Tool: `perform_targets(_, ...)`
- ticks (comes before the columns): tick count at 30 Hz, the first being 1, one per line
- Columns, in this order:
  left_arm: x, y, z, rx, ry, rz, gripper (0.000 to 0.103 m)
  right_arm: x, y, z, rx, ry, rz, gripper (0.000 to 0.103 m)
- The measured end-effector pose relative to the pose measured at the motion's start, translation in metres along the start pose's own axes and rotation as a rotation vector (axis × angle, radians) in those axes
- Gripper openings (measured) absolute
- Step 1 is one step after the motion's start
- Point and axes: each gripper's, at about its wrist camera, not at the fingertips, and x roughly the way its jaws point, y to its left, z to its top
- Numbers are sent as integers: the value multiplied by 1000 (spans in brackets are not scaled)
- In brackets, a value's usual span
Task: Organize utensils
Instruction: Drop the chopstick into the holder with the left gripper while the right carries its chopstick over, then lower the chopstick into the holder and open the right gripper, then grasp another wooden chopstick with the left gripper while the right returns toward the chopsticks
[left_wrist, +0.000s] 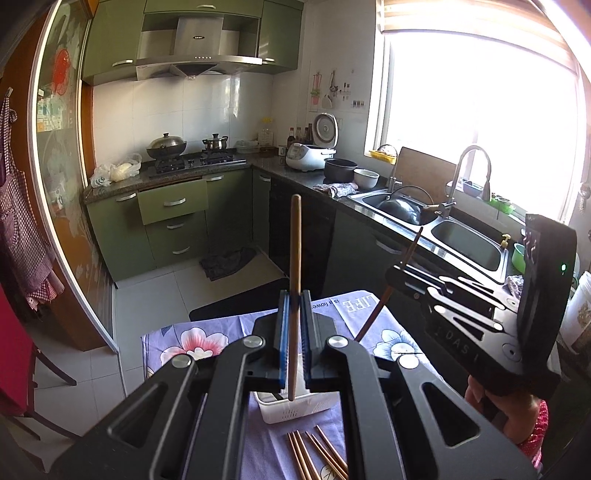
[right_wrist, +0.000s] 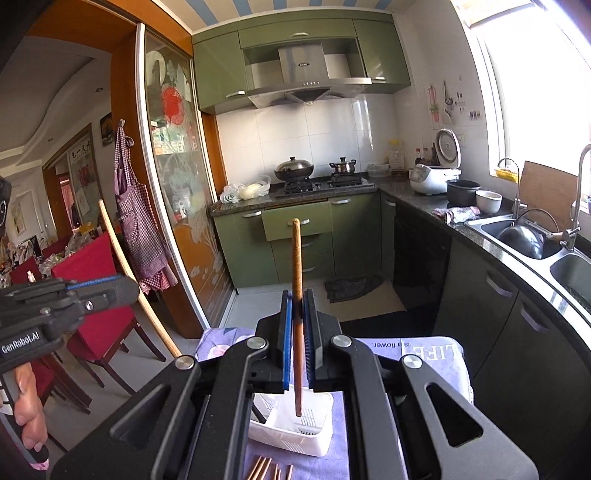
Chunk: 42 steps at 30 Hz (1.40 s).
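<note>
My left gripper (left_wrist: 294, 301) is shut on a light wooden chopstick (left_wrist: 294, 258), held upright with its lower tip over a white slotted utensil basket (left_wrist: 295, 411). My right gripper (right_wrist: 298, 301) is shut on a darker brown chopstick (right_wrist: 296, 266), also upright, its tip inside the same basket (right_wrist: 291, 428). The right gripper shows in the left wrist view (left_wrist: 397, 271) to the right with its chopstick (left_wrist: 384, 295). The left gripper shows at the left of the right wrist view (right_wrist: 122, 284) with its chopstick (right_wrist: 125, 262). Several loose chopsticks (left_wrist: 317, 458) lie in front of the basket.
The basket stands on a small table with a floral purple cloth (left_wrist: 192, 339). A counter with a double sink (left_wrist: 436, 225) runs along the right. A stove with pots (left_wrist: 192, 151) is at the back. Red chairs (right_wrist: 96, 295) stand to the left.
</note>
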Motion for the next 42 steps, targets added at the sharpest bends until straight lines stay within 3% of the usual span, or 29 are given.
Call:
perform_targets(6, 46, 13, -13, -22, 60, 27, 6, 51, -6, -40, -3, 112, -1, 7)
perform_targets(12, 82, 19, -37, -33, 150, 27, 6, 69, -10, -64, 5, 156, 15, 7)
perform_targets(20, 90, 15, -56, -22, 201, 27, 6, 32, -17, -74, 35, 101, 39, 8)
perform_targets(24, 82, 14, -61, -27, 204, 16, 8, -1, -19, -93, 41, 69, 44, 16)
perform_targets(27, 73, 15, -72, -38, 217, 9, 25, -19, -25, -119, 64, 85, 54, 16)
perform_targets(29, 66, 15, -85, -44, 226, 13, 49, -26, -33, -140, 89, 105, 43, 16)
perform_targets(30, 64, 15, -94, -47, 238, 15, 53, -28, -37, -150, 99, 118, 34, 18)
perform_targets(33, 71, 15, -132, -60, 329, 18, 62, -28, -48, -183, 113, 175, -11, 34)
perform_targets(39, 118, 15, -210, -101, 573, 32, 59, -22, -77, -233, 204, 255, -43, 34)
perform_targets(42, 134, 14, -234, -108, 630, 40, 48, -20, -84, -248, 233, 283, -44, 34)
